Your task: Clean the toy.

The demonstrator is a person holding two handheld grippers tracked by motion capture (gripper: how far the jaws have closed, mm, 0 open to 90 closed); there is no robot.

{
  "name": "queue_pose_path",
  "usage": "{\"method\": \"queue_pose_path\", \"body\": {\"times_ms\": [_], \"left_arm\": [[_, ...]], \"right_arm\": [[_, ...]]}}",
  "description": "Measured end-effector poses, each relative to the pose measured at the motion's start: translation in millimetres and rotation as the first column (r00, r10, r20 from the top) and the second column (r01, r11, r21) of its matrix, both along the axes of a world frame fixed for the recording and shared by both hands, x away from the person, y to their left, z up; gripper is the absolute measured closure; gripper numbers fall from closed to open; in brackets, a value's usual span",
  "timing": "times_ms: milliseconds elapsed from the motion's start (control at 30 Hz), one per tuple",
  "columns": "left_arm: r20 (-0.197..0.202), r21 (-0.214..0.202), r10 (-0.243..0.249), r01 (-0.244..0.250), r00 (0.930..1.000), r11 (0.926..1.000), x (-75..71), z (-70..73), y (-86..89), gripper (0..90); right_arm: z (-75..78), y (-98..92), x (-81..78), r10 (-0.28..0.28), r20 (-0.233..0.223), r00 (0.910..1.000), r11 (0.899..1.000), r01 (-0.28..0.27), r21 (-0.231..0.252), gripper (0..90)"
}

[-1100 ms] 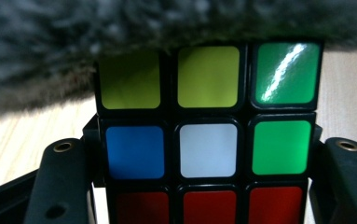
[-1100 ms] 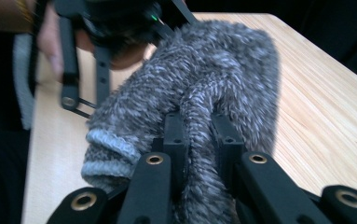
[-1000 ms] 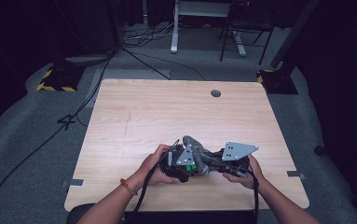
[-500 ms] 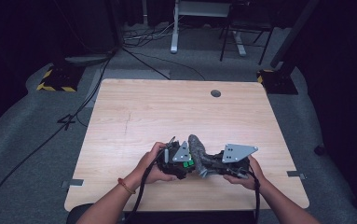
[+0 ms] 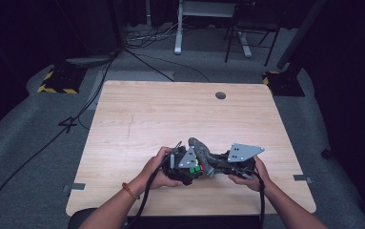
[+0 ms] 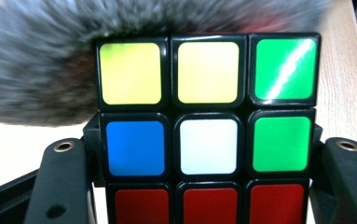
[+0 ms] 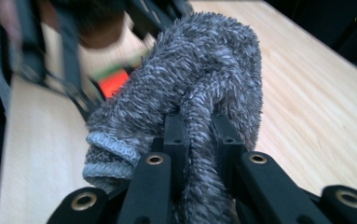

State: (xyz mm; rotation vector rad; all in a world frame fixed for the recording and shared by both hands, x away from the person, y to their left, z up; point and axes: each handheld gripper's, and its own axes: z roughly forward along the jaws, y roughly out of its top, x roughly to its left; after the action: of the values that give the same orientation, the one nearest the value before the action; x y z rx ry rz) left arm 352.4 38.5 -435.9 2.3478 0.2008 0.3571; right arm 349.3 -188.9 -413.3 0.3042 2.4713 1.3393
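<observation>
A scrambled puzzle cube sits clamped between my left gripper's two black jaws; the face towards the camera shows yellow, green, blue, white and red stickers. My right gripper is shut on a grey fuzzy sock with a ribbed cuff. The sock drapes against the cube's far top edge. In the high view both grippers meet near the table's front edge: the left gripper with the cube, the right gripper with the sock arching over between them.
The wooden table has a round cable hole at the back. Black cables trail from both grippers off the front edge. Beyond the table are floor cables, a desk frame and a hazard-striped base.
Both grippers stay together at the front of the table. The sock has shifted slightly across the cube's top, and the left gripper has turned a little.
</observation>
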Motion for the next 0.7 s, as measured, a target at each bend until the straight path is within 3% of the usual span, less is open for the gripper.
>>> {"method": "queue_pose_path", "body": {"times_ms": [67, 267, 367, 600, 700], "left_arm": [[0.004, 0.009, -0.001, 0.001, 1.0, 1.0, 0.6, -1.4, -2.7, 33.2], [0.0, 0.026, 0.001, -0.001, 1.0, 0.9997, 1.2, -4.1, -9.6, 33.2], [-0.003, 0.029, 0.003, -0.003, 1.0, 0.9996, 2.1, -4.9, -9.0, 33.4], [0.007, 0.007, 0.003, -0.003, 1.0, 1.0, 1.1, -0.4, -0.8, 33.6], [0.012, -0.012, 0.0, 0.0, 0.9999, 0.9999, 0.5, 2.8, 2.3, 33.6]], "right_arm": [[6.2, 7.1, -5.8, 0.006, 0.031, 0.9995, 1.0, -0.005, -0.017, 79.9], [9.1, 18.6, -9.7, 0.045, 0.01, 0.9989, 0.999, -0.045, 0.006, 79.9], [8.8, 23.1, -10.3, 0.044, 0.02, 0.9988, 0.999, -0.043, -0.014, 79.9], [1.0, 2.7, 0.6, -0.028, -0.005, 0.9996, 0.999, 0.027, -0.043, 79.9], [-9.7, -7.4, 10.1, -0.048, -0.068, 0.9965, 0.997, 0.043, -0.071, 79.8]]}}
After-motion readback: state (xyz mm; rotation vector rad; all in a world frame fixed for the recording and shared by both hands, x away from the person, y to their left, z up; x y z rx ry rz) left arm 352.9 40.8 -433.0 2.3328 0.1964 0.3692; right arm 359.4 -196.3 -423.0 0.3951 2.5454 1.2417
